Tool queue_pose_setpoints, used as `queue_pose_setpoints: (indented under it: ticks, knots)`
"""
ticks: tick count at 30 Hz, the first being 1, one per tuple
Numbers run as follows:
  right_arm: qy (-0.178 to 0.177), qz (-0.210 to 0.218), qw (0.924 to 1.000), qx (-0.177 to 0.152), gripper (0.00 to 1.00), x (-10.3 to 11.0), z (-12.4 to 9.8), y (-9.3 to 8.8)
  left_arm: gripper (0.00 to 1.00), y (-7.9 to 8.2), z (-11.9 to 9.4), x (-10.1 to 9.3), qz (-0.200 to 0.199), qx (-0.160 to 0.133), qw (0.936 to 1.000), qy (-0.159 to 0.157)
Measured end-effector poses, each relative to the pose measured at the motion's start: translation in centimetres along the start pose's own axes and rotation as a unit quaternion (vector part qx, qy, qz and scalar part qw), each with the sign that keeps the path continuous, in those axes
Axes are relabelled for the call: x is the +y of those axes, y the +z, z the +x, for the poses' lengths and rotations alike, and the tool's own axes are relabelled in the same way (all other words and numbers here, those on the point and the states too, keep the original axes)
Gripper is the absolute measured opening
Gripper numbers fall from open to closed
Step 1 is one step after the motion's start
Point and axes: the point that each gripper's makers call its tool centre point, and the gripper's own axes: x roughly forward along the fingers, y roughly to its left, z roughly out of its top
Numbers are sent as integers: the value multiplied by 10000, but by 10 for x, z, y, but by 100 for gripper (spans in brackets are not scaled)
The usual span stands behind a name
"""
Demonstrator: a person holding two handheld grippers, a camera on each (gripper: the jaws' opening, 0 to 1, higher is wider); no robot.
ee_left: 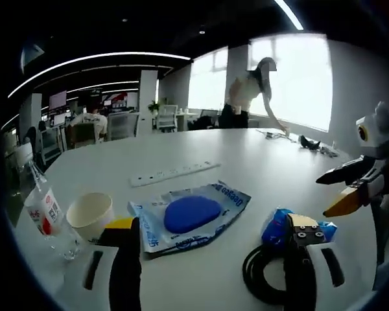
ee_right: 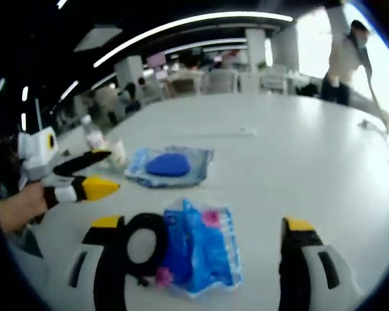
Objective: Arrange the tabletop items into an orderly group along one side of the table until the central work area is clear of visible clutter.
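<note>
The clear packet holding a blue oval pad (ee_left: 193, 216) is taken as the landmark on the white table (ee_left: 259, 168). In the left gripper view, a white paper cup (ee_left: 91, 214) and clear plastic bottle (ee_left: 44, 210) are set left of it, a white power strip (ee_left: 174, 173) behind it, and a blue wrapper (ee_left: 279, 223) beside a black cable coil (ee_left: 262, 275) to its right.
</note>
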Motion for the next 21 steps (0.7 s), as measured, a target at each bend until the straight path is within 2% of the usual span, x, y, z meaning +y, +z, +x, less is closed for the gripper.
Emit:
queue_pose_setpoints:
  ticks: [3,8,12,16,18,21]
  knots:
    - [-126,59,9999,8,94,-1,-7,-6,87,1,2,-4,35,0,10000,-55]
    - [-295,81,9995,49,91,-2,-15,-18,80,0,9,-20,171,12,9993,-337]
    - [-451,304,9985,66,86,-2,-21,-29,76,-1,15,-25,213,20,9989,-428]
    - [-659,495,9965,142,72,-3,-26,-42,70,-3,21,-30,267,59,9982,-541]
    - [-762,674,9944,296,68,-4,-28,-51,67,-4,24,-31,295,81,9978,-594]
    - [-791,828,9928,355,63,-3,-28,-58,62,-7,28,-37,396,138,9964,-731]
